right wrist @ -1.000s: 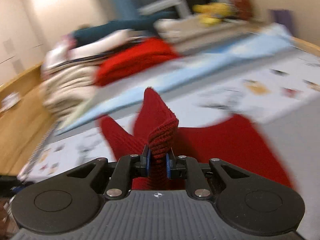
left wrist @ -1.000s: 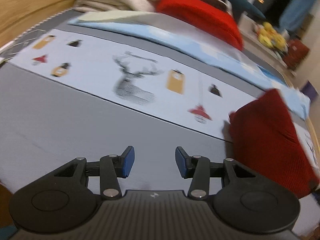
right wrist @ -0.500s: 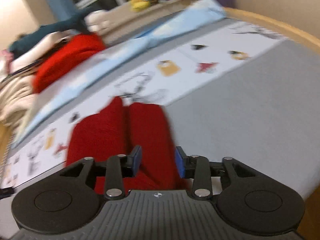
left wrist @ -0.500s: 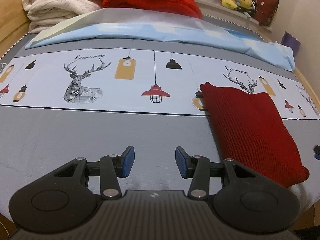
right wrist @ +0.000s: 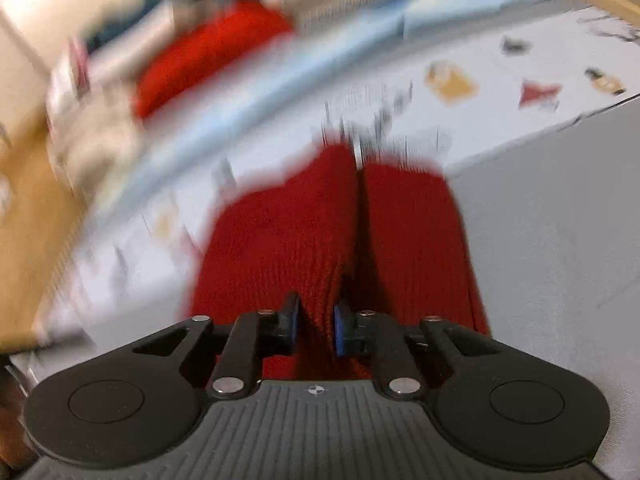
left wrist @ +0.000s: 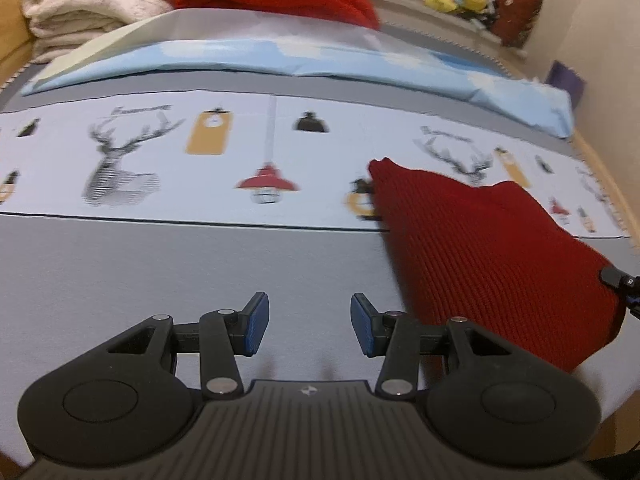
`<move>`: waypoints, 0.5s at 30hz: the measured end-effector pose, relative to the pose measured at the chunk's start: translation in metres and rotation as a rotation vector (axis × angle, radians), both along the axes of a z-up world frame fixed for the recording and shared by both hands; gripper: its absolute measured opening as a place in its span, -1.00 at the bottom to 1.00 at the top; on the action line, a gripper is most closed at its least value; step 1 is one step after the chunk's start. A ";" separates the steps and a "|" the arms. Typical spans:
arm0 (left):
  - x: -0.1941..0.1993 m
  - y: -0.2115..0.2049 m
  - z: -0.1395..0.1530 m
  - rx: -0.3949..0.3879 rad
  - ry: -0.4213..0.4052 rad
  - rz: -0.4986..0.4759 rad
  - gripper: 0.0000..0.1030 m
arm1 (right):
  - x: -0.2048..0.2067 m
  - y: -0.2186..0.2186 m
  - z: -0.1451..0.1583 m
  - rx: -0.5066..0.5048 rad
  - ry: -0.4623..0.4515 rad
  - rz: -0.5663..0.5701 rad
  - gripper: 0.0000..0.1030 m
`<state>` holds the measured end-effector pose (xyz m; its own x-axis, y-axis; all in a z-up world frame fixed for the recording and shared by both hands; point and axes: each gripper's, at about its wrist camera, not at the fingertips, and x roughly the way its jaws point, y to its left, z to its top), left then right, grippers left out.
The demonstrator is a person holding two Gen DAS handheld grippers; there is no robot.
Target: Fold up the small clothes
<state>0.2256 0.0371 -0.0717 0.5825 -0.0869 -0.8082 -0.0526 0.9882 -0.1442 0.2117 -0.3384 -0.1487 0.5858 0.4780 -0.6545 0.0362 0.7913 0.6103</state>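
Right gripper (right wrist: pixel 315 328) jaws closing on near edge of red knit garment (right wrist: pixel 320 236), fabric between pads. Left gripper (left wrist: pixel 306 326) half-open, empty, above grey bedsheet (left wrist: pixel 160 264).

Warm, dim indoor light with soft shadows; fisheye bending curves the edges of both views, and the right wrist view is heavily motion-blurred, the left only mildly smeared.

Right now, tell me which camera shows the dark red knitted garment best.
Left wrist view: the dark red knitted garment lies sharp and nearly whole on the bed. The right wrist view shows it blurred, close up, with the right gripper closing on a fold.
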 end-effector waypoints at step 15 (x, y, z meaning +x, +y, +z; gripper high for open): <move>0.013 -0.117 -0.048 -0.095 0.076 -0.242 0.12 | -0.002 -0.003 -0.041 -0.246 0.197 0.062 -0.38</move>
<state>0.2382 -0.0798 -0.1196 0.4738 -0.2942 -0.8301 0.1697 0.9554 -0.2418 0.2096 -0.3413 -0.1892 0.4112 0.3223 -0.8527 0.0813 0.9187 0.3865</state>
